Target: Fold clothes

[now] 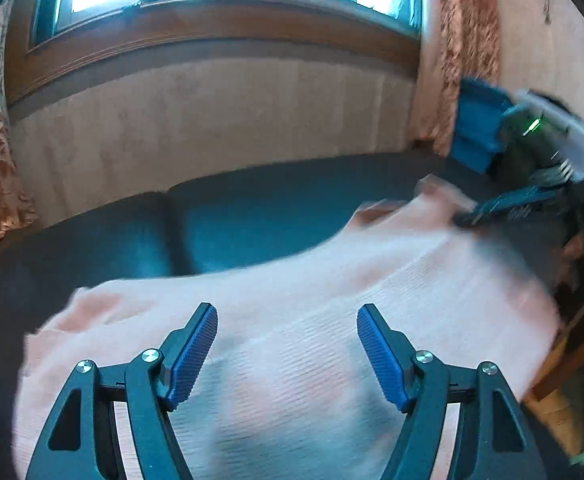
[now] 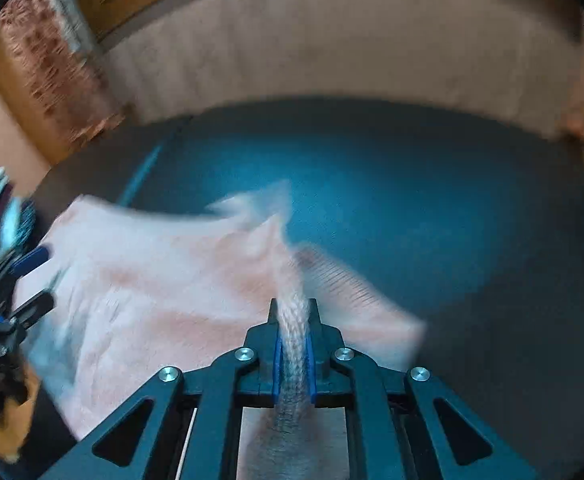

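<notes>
A pale pink knitted garment (image 1: 332, 300) lies spread over a dark blue couch seat (image 1: 231, 216). My left gripper (image 1: 287, 316) hovers just above its near part, jaws wide open, nothing between the blue pads. In the left wrist view my right gripper (image 1: 488, 208) shows blurred at the garment's far right edge. In the right wrist view my right gripper (image 2: 294, 308) is shut on a bunched fold of the pink garment (image 2: 151, 288), which runs up between the pads. The left gripper (image 2: 31, 280) appears at the garment's left edge, open.
A beige couch back (image 1: 211, 120) rises behind the seat, with a wooden window sill (image 1: 211, 32) and patterned orange curtains (image 1: 464, 40) above. A blue cloth (image 1: 476, 124) sits at the right end. A wooden edge (image 1: 564, 368) shows at the lower right.
</notes>
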